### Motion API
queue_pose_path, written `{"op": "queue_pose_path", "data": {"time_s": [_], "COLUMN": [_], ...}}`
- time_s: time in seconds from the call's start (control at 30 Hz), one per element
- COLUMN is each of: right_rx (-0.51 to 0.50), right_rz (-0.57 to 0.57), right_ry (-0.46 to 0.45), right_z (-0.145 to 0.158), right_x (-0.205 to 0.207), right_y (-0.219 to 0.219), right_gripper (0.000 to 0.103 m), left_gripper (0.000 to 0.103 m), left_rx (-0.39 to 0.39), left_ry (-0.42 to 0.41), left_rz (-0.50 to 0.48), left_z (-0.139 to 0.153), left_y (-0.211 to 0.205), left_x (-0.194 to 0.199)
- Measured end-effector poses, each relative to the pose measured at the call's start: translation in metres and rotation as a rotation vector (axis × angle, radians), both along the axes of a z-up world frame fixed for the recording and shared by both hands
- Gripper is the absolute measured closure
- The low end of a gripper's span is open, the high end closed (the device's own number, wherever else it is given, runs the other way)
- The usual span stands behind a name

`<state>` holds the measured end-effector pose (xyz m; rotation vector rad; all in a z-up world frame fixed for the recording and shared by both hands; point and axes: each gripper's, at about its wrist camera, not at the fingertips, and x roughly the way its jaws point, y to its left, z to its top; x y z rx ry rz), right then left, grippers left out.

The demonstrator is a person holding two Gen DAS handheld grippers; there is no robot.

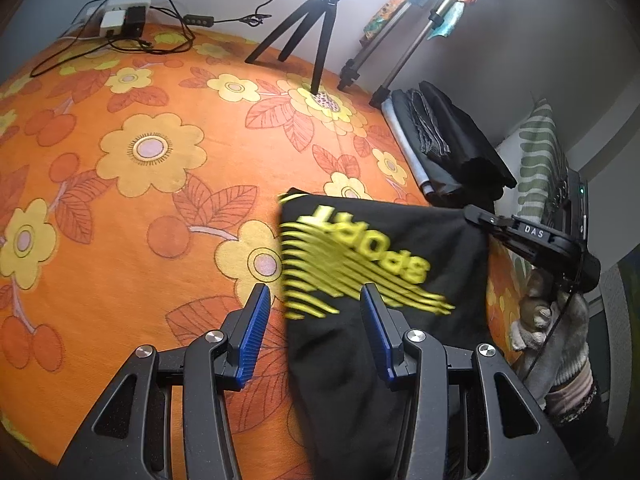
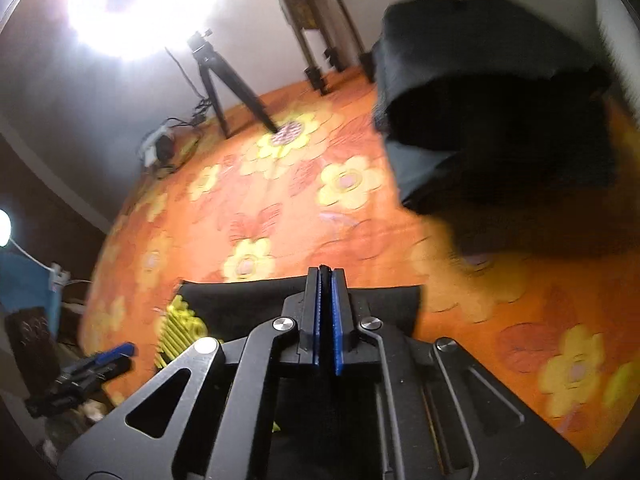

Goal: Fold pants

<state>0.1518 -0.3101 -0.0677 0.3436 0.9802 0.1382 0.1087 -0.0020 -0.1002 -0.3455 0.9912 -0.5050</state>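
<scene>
We had the pants point(image 1: 384, 264) lying on the orange bedspread point(image 1: 120, 208), one edge lifted. Our right gripper point(image 2: 327, 312) was pinched on the hem; the left gripper point(image 1: 312, 324) hung open, gripping nothing. That thin one-sided pinch could slip and skew the fold.

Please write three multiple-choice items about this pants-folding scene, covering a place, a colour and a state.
1. Where does the small black tripod stand?
A. on the flowered orange cover
B. on the dark folded pile
C. on the floor

2. What colour is the print on the black pants?
A. white
B. yellow
C. red

3. How are the right tongs?
A. wide open
B. shut on the pants' edge
C. out of view

Answers: 1 A, its feet rest on the cover; 2 B, yellow lettering and stripes; 3 B, the blue pads pinch black cloth.
</scene>
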Motion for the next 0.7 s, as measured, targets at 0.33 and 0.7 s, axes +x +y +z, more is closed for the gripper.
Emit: {"op": "queue_pose_path", "data": {"time_s": [0.33, 0.7], "right_rx": [-0.031, 0.133], "right_rz": [-0.068, -0.037], "right_ry": [0.031, 0.140], "right_z": [-0.005, -0.025], "right_x": [-0.016, -0.148], "right_y": [-0.030, -0.033], "right_gripper": [0.061, 0.054], "left_gripper": [0.058, 0.058], "left_rx": [0.028, 0.094], "left_ry": [-0.018, 0.002], "left_rz": [-0.069, -0.137], "left_z": [0.002, -0.016], "left_y": [-0.022, -0.036], "left_x": [-0.011, -0.033]}}
